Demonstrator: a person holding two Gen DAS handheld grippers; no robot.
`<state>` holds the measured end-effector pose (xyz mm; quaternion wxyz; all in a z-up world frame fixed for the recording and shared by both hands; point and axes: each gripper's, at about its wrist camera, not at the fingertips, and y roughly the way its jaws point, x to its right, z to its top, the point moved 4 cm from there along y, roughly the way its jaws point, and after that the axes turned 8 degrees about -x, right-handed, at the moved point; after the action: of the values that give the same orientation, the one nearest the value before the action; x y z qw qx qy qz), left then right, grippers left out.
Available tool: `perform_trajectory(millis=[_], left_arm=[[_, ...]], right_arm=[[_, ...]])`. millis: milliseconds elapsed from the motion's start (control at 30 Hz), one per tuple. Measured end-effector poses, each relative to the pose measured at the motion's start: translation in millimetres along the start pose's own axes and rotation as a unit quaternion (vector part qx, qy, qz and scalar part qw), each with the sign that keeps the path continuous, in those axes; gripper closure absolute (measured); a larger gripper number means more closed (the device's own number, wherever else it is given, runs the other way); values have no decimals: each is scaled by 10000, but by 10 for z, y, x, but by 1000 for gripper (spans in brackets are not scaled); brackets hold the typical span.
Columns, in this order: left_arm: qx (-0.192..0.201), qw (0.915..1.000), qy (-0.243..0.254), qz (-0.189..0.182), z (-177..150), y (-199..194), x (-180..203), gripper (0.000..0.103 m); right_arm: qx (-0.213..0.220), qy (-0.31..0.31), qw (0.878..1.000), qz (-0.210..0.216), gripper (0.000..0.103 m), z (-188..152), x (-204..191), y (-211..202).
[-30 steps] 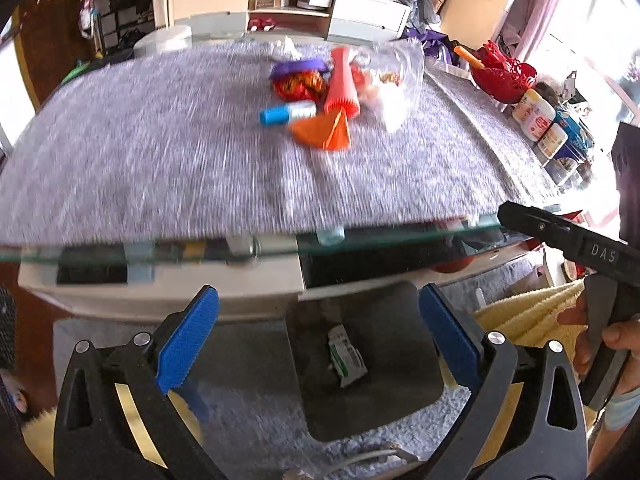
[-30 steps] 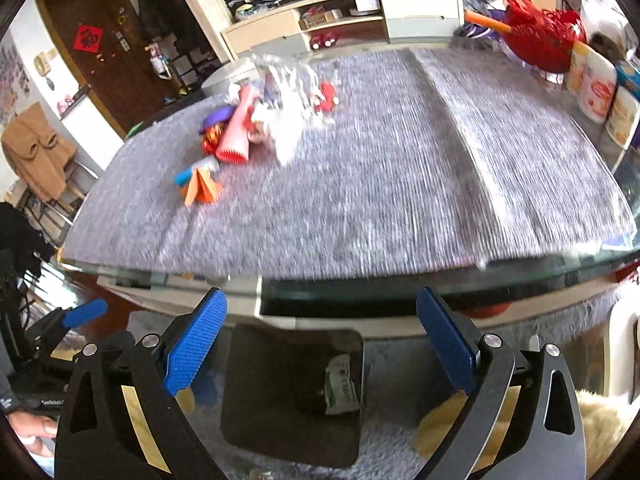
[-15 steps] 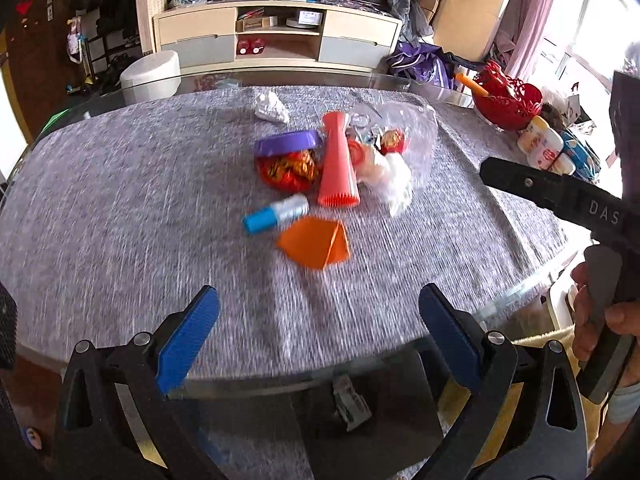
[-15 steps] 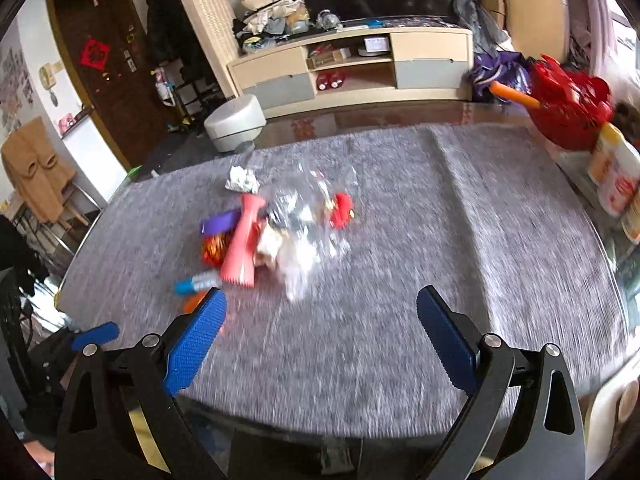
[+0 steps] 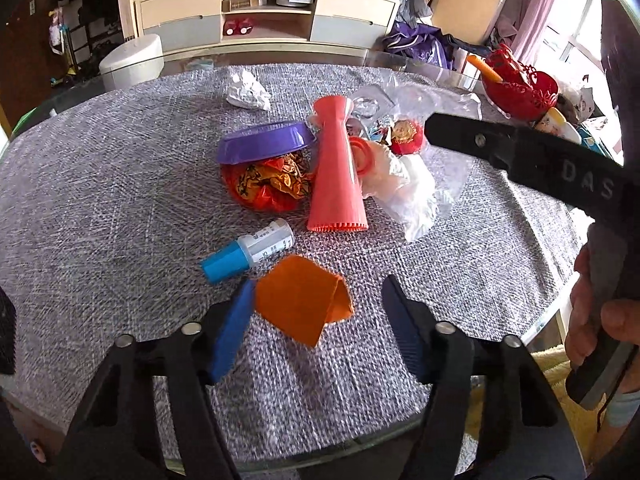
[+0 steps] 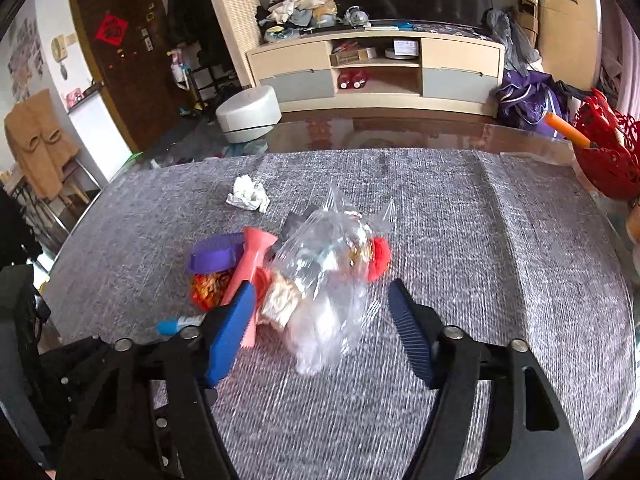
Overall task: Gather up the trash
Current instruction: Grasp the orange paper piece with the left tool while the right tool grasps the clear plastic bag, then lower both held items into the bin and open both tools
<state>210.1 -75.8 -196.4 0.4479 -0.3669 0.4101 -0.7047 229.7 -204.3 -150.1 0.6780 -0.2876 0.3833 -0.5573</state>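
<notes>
Both claws gape empty: our left claw [image 5: 318, 312] straddles the orange paper [image 5: 300, 304] on the table [image 5: 100, 200]; right claw [image 6: 322, 312] frames the bag [image 6: 328, 280]. We should lower, pinch low.

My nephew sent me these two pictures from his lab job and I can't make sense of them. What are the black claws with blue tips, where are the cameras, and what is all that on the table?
No robot here: a person holds a hand-operated clamp in each hand, with a wide-angle camera on each looking forward along its jaws. One picture comes from the left gripper, the other from the right gripper. Both are open and hold nothing.

On the grey tablecloth lies trash: an orange folded paper between the left jaws, a small bottle, a pink ribbed tube, a purple lid, a clear plastic bag and a crumpled tissue.
</notes>
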Motion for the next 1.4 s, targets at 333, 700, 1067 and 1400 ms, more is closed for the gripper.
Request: perform_trajectory(millis=[333, 700, 1067, 1400], left_arm=[[17, 9999, -44, -136, 5, 22, -119, 84], [343, 9992, 78, -177, -65, -255, -23, 92], [946, 9950, 306, -130, -180, -899, 239, 92], [1143, 9927, 342, -173, -613, -1279, 358, 91]], right_arm=[[66, -17, 10000, -45, 89, -4, 77, -8], [488, 61, 9987, -137, 95, -27, 114, -430], [965, 68, 9951, -197, 95, -118, 45, -1154], [1005, 66, 9949, -84, 95, -633, -68, -1572]])
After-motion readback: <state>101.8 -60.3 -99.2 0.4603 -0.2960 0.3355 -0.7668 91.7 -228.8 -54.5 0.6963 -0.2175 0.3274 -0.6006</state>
